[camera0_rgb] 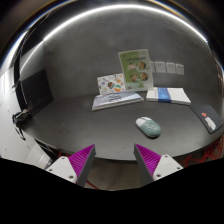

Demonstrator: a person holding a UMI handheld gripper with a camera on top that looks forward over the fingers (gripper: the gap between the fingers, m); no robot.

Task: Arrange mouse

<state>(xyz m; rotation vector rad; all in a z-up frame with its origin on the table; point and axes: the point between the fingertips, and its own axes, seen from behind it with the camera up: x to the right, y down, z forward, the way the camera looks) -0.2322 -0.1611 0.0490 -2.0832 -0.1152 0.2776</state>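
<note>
A pale grey-green mouse (pixel 148 126) lies on the dark grey table (pixel 90 125), beyond my fingers and a little to the right of them. My gripper (pixel 112 160) is open and empty, held above the table's near edge. Its magenta pads (pixel 78 160) stand wide apart with nothing between them.
A flat book (pixel 116 100) and a white box (pixel 168 96) lie at the back of the table. Illustrated cards (pixel 135 68) lean on the wall behind them. A dark monitor (pixel 36 90) stands at the left. A small object (pixel 208 122) lies at the right edge.
</note>
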